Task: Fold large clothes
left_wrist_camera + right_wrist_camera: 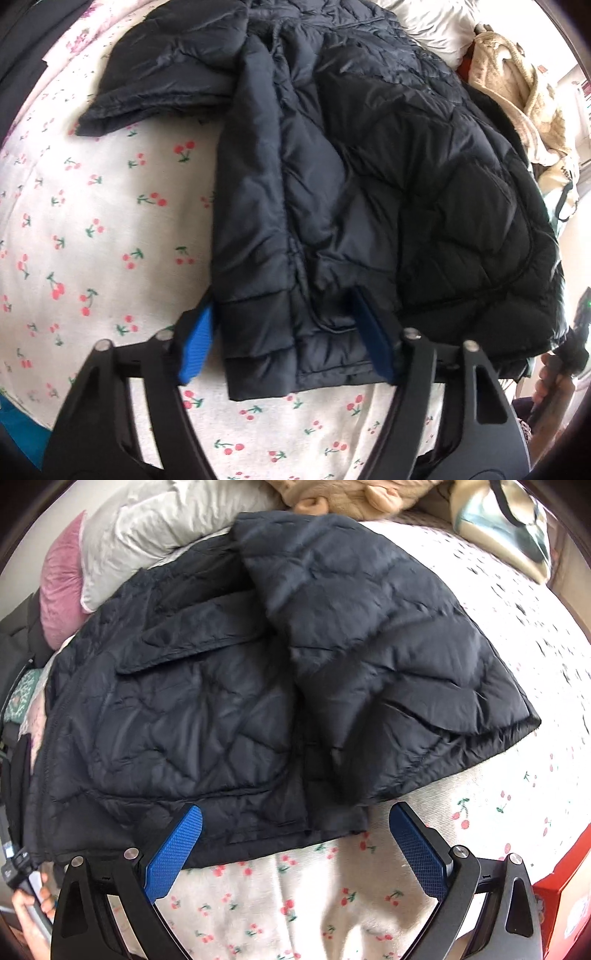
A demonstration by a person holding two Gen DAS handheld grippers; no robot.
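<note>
A dark navy quilted jacket (369, 166) lies spread on a cherry-print bed sheet (92, 221), one sleeve (258, 221) folded down along its front. My left gripper (281, 301) points down at the sleeve's cuff end, blue pads on either side of it, the fabric between them; I see no clear squeeze. In the right wrist view the jacket (221, 683) fills the middle. My right gripper (297, 808) stands wide open at the hem, left pad over the jacket, right pad over the bare sheet (295, 904).
A white pillow (147, 528) and a pink cushion (59, 590) lie beyond the jacket, with a beige plush throw (517, 92) beside them. A red box (565, 904) sits at the bed's right edge. A person's hand (550, 384) holds the other gripper's handle.
</note>
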